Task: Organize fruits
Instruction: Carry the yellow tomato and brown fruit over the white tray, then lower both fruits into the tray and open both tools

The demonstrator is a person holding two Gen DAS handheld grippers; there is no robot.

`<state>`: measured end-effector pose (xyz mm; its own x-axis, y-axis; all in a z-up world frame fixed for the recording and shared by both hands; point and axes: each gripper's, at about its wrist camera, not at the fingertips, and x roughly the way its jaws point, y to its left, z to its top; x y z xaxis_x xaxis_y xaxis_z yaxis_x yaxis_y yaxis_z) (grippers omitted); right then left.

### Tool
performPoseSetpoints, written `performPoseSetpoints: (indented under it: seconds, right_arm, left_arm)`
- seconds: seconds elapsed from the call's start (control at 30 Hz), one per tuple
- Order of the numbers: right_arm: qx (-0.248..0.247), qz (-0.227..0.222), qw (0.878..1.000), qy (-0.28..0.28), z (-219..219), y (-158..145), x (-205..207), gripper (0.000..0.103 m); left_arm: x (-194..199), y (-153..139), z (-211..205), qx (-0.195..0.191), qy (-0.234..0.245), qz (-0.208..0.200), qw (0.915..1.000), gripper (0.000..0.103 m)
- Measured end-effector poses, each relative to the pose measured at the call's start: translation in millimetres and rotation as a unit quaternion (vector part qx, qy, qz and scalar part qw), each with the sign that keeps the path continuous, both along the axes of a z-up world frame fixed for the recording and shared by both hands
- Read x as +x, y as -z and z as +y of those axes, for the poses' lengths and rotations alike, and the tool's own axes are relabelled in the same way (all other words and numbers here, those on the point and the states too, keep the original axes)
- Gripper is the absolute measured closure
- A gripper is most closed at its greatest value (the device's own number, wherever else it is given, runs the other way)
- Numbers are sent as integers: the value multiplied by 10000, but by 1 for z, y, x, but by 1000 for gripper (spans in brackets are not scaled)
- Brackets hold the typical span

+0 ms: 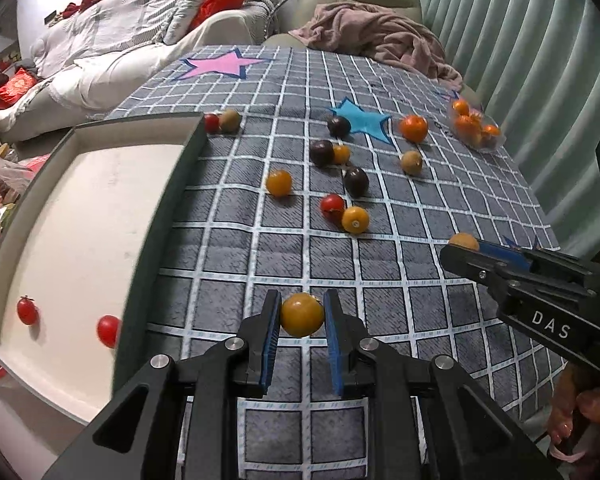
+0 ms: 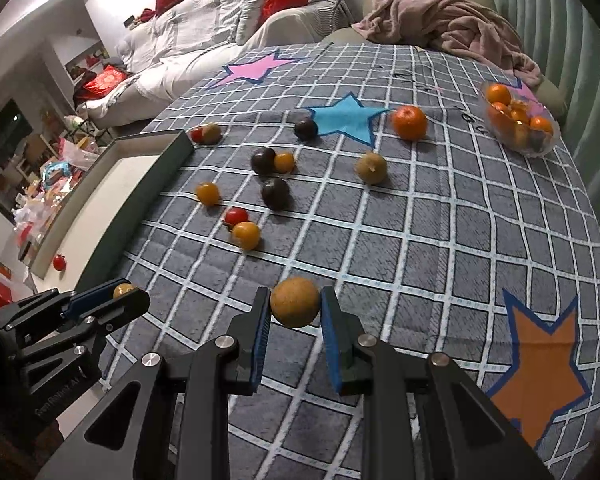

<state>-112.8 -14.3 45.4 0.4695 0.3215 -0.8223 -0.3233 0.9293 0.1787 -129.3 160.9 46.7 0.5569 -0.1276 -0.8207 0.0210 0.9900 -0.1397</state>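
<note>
At far left, a white tray (image 1: pixel 80 216) holds two red tomatoes (image 1: pixel 27 310). On the grey checked cloth (image 1: pixel 380 280) lie three dark plums (image 1: pixel 322 153), loose yellow and orange fruits, and a glass bowl (image 2: pixel 518 120) of oranges upper right. A sofa stands behind. The left gripper (image 1: pixel 302 314) clamps a yellow fruit (image 1: pixel 302 315); the right gripper (image 2: pixel 295 308) clamps a brownish fruit (image 2: pixel 295 302).
</note>
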Motion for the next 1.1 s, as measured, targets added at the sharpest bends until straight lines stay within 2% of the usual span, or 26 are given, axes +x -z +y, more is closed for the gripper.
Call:
performPoseSetpoints:
  seconds: [0.27, 0.57, 0.83, 1.1]
  right_arm:
    - [-103, -112, 9994, -301, 33, -14, -6, 76]
    - [-152, -208, 9968, -762, 88, -27, -11, 76]
    - [-154, -193, 9923, -1217, 143, -29, -12, 76]
    - [-194, -97, 9859, -1661, 199, -20, -5, 76]
  left_arm:
    - [-6, -12, 26, -86, -214, -175, 9996, 80]
    - [-14, -17, 77, -64, -633, -315, 9975, 80]
    - [-18, -12, 128, 67, -1101, -338, 9933, 80]
    - [-2, 3, 173, 274, -1540, -180, 9875, 80]
